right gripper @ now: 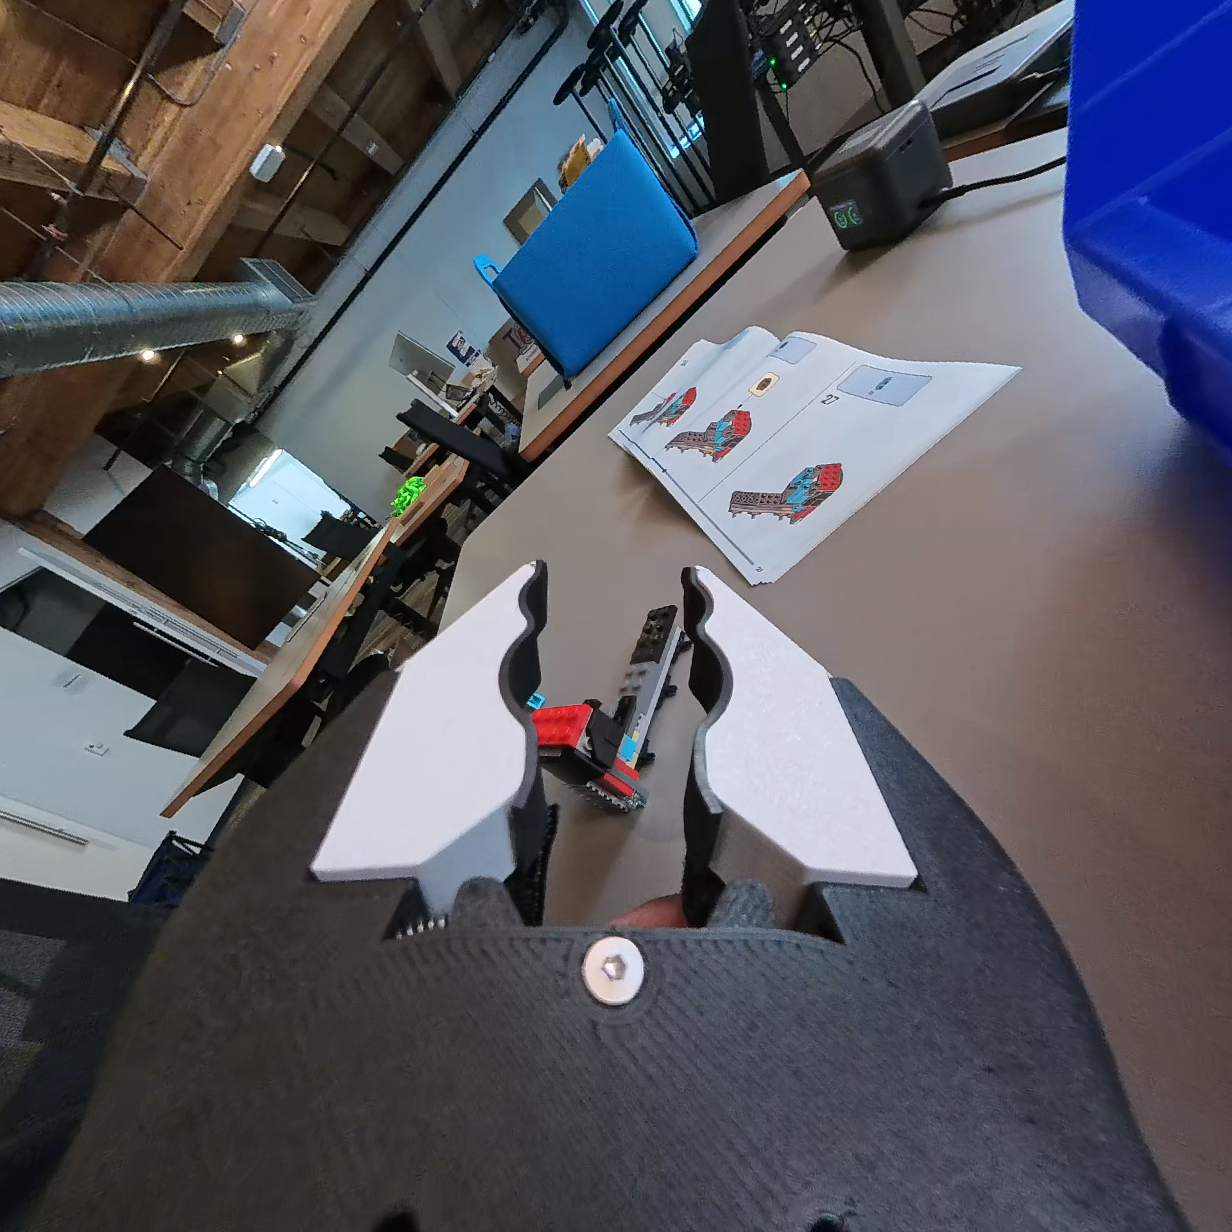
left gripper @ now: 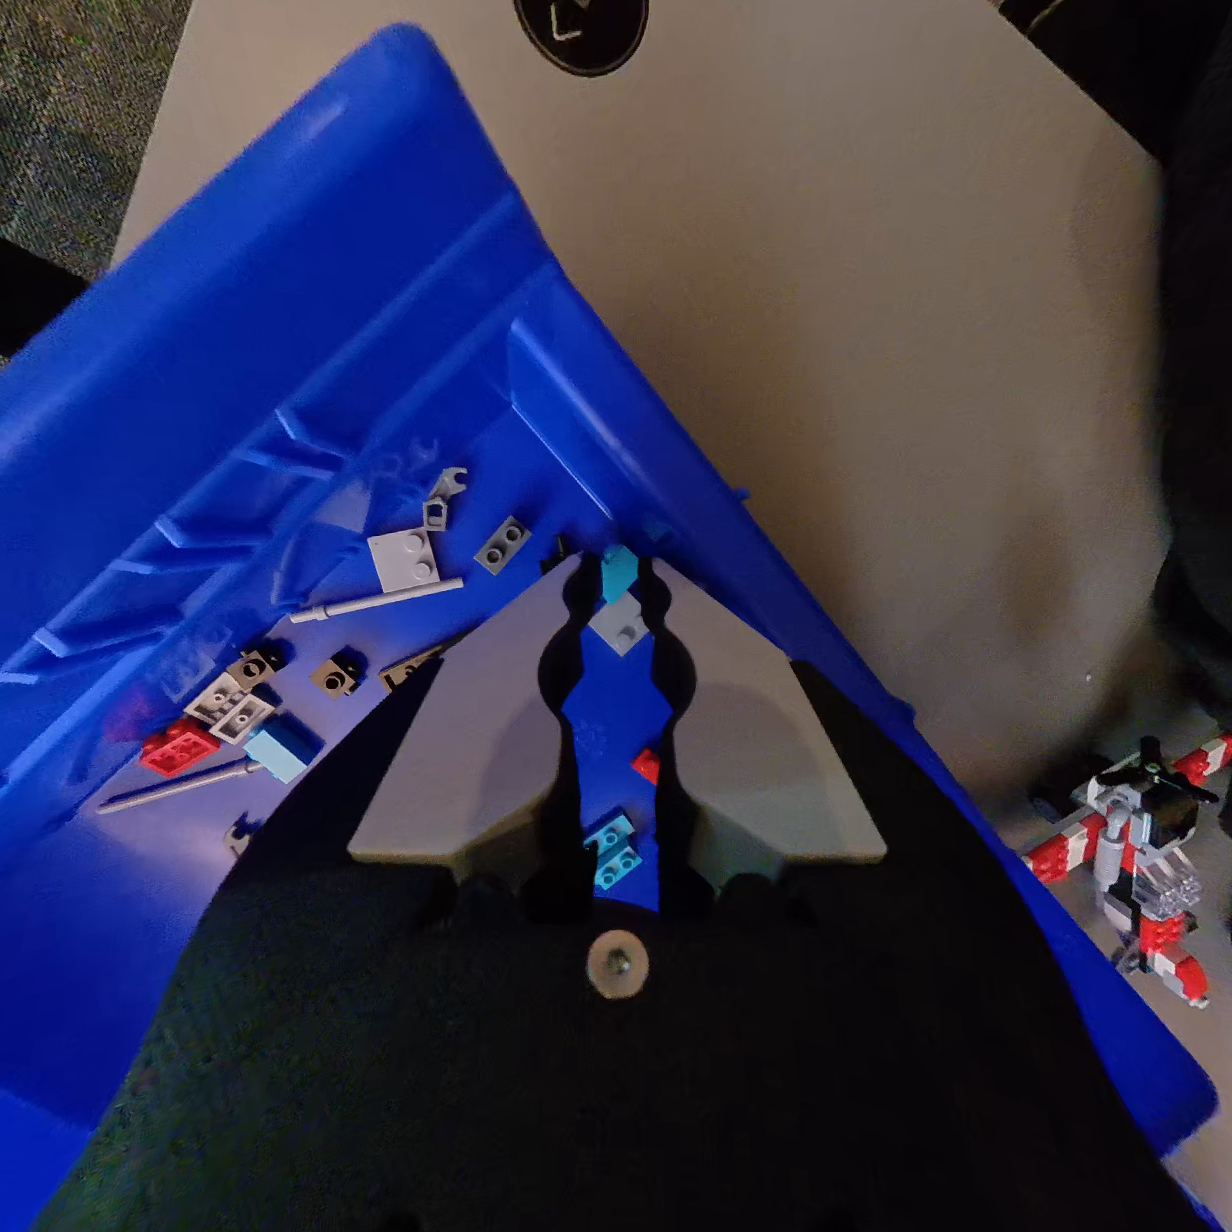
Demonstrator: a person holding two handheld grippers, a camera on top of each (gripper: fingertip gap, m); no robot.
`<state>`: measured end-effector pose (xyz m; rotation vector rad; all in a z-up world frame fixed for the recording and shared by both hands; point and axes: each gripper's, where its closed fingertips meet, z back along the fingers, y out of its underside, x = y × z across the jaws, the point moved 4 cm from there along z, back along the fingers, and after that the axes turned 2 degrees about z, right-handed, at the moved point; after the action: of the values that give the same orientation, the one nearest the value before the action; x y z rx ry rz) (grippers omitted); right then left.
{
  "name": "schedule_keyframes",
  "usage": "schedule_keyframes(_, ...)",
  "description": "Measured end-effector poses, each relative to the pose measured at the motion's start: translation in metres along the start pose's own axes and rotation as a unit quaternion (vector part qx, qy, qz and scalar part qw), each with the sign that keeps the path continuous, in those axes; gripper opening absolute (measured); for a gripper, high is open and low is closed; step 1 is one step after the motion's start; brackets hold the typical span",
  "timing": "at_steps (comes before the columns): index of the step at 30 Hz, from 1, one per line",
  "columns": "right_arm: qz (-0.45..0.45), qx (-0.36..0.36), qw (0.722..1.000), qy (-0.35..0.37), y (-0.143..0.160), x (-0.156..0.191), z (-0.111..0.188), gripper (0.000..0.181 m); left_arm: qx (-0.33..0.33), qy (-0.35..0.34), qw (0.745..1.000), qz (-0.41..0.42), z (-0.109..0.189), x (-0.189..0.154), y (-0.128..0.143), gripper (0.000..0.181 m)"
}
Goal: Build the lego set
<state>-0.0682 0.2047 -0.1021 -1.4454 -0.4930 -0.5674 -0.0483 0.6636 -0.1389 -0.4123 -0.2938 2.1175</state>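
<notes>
Part-picking step, by my read: left gripper is down in the blue bin, jaws narrowed around a light-blue brick at frame centre, apparently pinching it. Next it needs a clean lift out, clear of the grey plate just below. Right gripper hovers with jaws spread, empty, over the partial build on the surface; instruction booklet upper right.
</notes>
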Motion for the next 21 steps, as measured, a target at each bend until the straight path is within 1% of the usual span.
schedule_keyframes(5,-0.005,0.002,1.0,-0.001,0.0,-0.001,0.0,0.041,-0.017,-0.001,1.0,-0.02,0.007,-0.005,-0.001,0.013)
schedule_keyframes(11,-0.014,0.001,1.0,-0.005,0.0,-0.002,0.0,0.04,-0.006,0.009,0.999,-0.048,-0.003,-0.006,0.001,0.014)
schedule_keyframes(16,-0.022,-0.002,1.0,-0.008,-0.002,-0.003,0.001,0.04,-0.018,0.028,0.998,-0.054,-0.005,-0.008,0.0,0.013)
schedule_keyframes(21,-0.023,-0.003,1.0,-0.008,-0.002,-0.003,0.001,0.04,-0.021,0.031,0.998,-0.051,-0.004,-0.006,0.0,0.012)
